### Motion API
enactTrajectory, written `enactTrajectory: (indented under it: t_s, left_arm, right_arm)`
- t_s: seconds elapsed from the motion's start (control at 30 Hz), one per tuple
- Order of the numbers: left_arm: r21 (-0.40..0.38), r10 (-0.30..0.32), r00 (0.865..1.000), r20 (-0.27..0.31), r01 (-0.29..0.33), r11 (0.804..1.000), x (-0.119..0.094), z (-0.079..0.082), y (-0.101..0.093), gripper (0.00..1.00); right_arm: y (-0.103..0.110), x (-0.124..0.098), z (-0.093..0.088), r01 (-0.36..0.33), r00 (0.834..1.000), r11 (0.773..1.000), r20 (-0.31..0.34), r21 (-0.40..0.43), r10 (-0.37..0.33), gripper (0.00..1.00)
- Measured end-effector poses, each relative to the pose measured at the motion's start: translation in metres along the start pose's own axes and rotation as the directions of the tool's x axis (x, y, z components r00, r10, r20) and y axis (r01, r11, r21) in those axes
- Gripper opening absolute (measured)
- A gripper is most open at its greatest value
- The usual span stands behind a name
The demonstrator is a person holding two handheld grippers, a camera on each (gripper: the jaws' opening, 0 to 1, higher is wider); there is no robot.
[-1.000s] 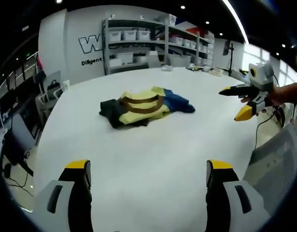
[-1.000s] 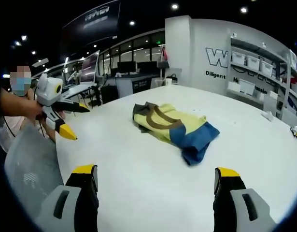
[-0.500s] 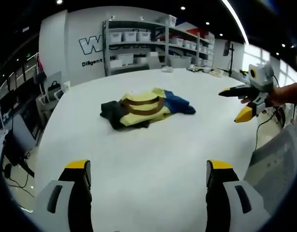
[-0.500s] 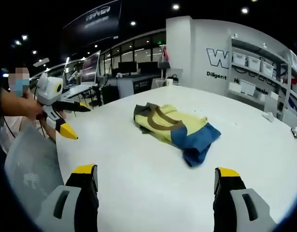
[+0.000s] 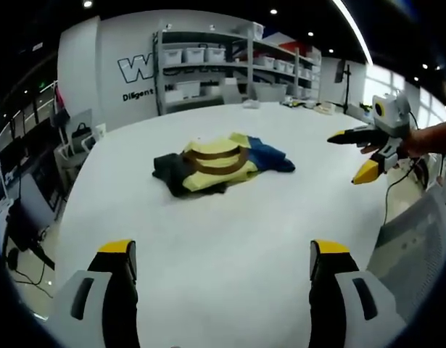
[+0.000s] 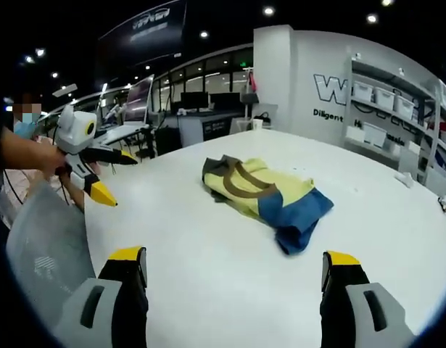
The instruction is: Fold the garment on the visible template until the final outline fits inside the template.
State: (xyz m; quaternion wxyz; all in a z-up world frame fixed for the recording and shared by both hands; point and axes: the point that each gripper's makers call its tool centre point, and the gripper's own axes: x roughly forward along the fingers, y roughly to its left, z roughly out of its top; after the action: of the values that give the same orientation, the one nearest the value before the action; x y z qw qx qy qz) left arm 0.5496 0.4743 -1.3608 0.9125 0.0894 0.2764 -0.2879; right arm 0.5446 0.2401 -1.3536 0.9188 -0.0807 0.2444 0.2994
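shirt – crumpled heap mid-table | left gripper, right gripper – both gaping, empty, well apart | folding not begun (template not discernible)

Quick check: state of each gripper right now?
Left gripper: open, holding nothing, short of the garment.
Right gripper: open, holding nothing.

White bench: one crumpled yellow, blue and dark garment lies near its middle.
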Motion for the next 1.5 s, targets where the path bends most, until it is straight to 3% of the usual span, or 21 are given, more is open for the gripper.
enactTrajectory:
  t_s: [0.3,0.73,1.5]
  left_arm:
    - [0.003,-0.003,1.000,-0.015,0.003,1.000,0.007,-0.001,0.004,0.95]
    - [0.010,-0.016,1.000,-0.014,0.016,1.000,0.018,0.011,0.006,0.95]
    - [0.051,-0.053,0.998,-0.031,0.054,0.997,0.041,0.023,0.009,0.92]
  right_arm:
    - [-0.004,0.001,-0.001,0.003,1.000,1.000,-0.002,0.005,-0.003,0.99]
    - [-0.014,0.005,0.003,0.020,1.000,1.000,0.008,0.013,-0.020,0.99]
    - [-0.023,0.021,0.010,0.014,1.000,1.000,-0.014,-0.008,-0.014,0.91]
